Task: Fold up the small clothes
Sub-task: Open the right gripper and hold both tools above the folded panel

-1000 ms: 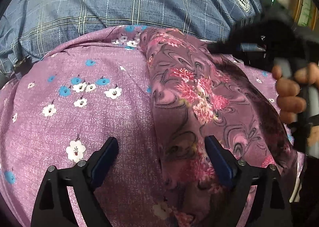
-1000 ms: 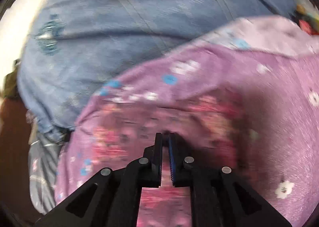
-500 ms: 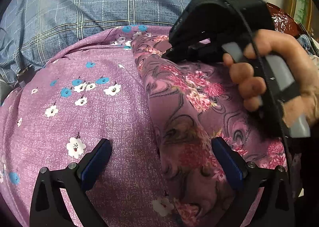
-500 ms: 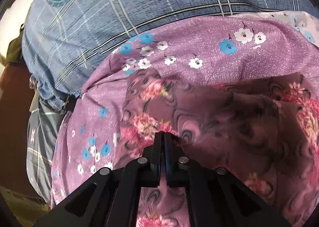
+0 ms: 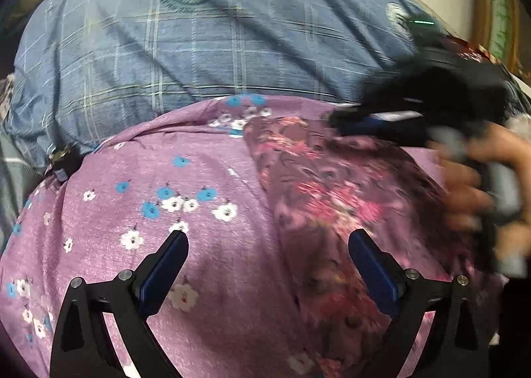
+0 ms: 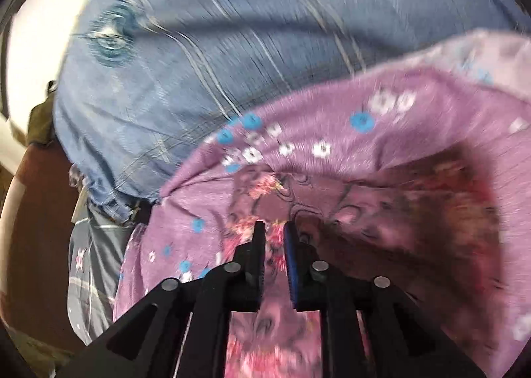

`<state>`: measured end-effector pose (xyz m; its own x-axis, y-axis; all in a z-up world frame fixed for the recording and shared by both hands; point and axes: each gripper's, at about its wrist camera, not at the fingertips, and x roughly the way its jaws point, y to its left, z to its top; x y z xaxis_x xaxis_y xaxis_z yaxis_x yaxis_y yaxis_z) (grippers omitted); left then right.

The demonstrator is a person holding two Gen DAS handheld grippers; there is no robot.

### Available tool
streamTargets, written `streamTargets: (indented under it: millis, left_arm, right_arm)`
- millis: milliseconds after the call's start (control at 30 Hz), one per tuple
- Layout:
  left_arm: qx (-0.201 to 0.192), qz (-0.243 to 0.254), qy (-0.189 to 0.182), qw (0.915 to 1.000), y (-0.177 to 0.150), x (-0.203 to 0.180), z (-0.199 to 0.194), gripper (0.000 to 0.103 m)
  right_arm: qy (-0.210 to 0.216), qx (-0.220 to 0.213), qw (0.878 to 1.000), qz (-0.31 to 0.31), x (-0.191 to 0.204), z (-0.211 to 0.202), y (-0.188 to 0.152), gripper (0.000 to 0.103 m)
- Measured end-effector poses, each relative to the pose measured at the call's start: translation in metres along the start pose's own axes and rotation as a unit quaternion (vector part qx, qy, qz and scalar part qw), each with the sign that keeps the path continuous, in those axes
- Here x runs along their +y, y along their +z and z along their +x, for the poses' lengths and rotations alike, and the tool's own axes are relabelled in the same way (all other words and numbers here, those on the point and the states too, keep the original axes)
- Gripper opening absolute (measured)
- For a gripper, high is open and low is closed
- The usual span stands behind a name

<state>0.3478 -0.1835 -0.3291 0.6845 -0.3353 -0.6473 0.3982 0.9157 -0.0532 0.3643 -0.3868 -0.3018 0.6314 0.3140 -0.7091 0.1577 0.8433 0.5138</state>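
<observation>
Since the earlier frames, we are seeing the right gripper (image 6: 274, 228) let go: its jaws, then pressed together on the patterned garment (image 5: 332, 198), have just been opening and are now standing slightly apart, with the fabric visible in the gap but not pinched. Going left to right, we are holding the left gripper (image 5: 268, 242) wide open and empty above the purple floral cloth (image 5: 199, 245). The patterned garment is lying on that cloth's right part. Farther right, a hand (image 5: 471, 192) is gripping the blurred right gripper (image 5: 335, 122) at the garment's far edge. A blue plaid sheet (image 5: 199, 56) is lying beyond.
</observation>
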Motion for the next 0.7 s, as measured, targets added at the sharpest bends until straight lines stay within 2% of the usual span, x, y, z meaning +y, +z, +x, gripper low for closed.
streamTargets:
  millis: [200,300,400,567,700]
  left_arm:
    - [0.035,-0.030,0.021,0.9987,0.008,0.004,0.035,0.099]
    - [0.051,-0.024,0.037,0.9977,0.011,-0.003,0.048,0.100]
    - [0.067,-0.030,0.036,0.9966,0.010,-0.006,0.058,0.101]
    - [0.079,-0.047,0.024,0.9955,0.010,0.000,0.065,0.103]
    - [0.073,-0.071,0.009,0.9947,0.014,0.007,0.059,0.099]
  right_arm:
    - [-0.060,-0.018,0.998,0.024,-0.030,-0.050,-0.020,0.018]
    - [-0.070,-0.011,0.997,0.037,-0.047,-0.061,-0.039,0.018]
    - [-0.095,-0.001,0.995,0.030,-0.058,-0.058,-0.053,0.014]
    - [-0.111,-0.026,0.993,-0.006,-0.056,-0.041,-0.056,0.014]
    - [-0.106,-0.030,0.994,0.006,-0.059,-0.047,-0.055,0.014]
